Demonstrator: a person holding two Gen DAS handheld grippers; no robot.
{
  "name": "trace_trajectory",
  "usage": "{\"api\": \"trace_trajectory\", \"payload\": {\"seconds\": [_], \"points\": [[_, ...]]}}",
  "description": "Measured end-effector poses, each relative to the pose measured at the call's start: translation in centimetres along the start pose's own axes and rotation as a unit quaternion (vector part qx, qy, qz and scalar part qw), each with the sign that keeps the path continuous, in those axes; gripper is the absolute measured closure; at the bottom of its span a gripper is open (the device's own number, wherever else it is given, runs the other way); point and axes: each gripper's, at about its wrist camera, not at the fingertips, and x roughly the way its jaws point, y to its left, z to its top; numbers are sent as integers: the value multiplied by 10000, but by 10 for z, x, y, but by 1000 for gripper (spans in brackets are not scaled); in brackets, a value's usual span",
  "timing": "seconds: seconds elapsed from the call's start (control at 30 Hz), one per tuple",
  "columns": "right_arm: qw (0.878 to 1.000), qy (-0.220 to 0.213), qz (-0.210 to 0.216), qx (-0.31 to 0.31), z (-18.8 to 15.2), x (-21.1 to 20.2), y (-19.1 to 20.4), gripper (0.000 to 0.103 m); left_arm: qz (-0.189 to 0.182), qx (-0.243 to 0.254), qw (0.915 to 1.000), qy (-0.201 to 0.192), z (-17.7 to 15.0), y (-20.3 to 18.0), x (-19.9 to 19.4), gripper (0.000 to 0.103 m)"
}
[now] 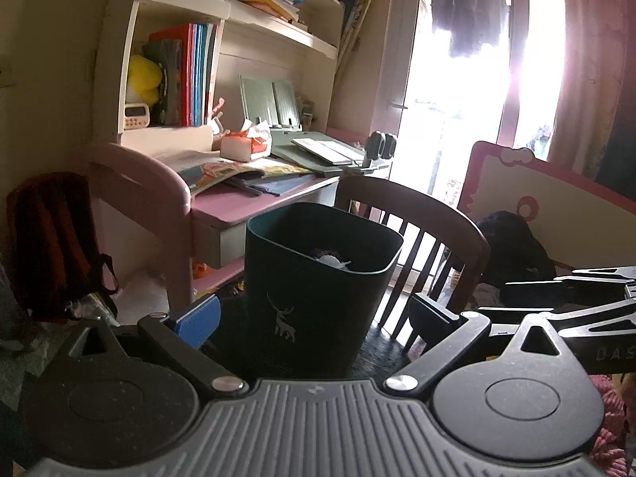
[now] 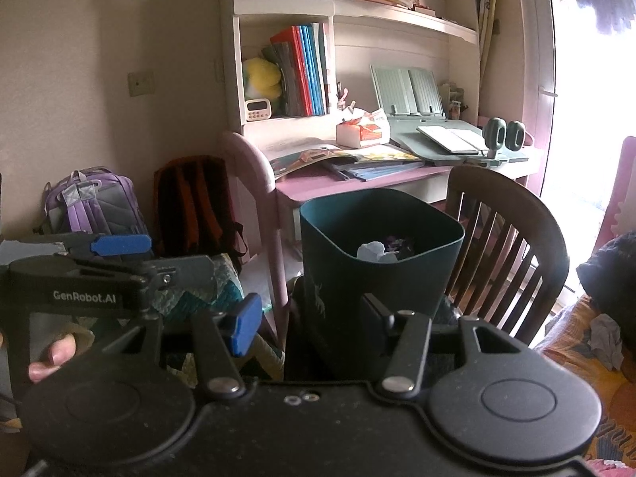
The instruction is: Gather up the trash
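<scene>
A dark teal waste bin with a white deer print stands on a dark chair seat; it also shows in the right wrist view. Crumpled white paper and dark scraps lie inside it. My left gripper is open, its fingers either side of the bin's lower body, not touching it. My right gripper is open and empty, just in front of the bin. The left gripper's body shows at the left of the right wrist view.
A wooden chair back stands behind the bin. A pink desk with books and a tissue pack lies beyond. Two backpacks lean on the wall at left. A bed with patterned cover is at right.
</scene>
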Motion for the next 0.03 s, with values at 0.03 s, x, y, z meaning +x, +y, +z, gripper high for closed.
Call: {"api": "trace_trajectory", "payload": {"seconds": [0.03], "points": [[10000,8,6,1,0,0,0,49,27,11,10000,6,0,0,0,1]]}}
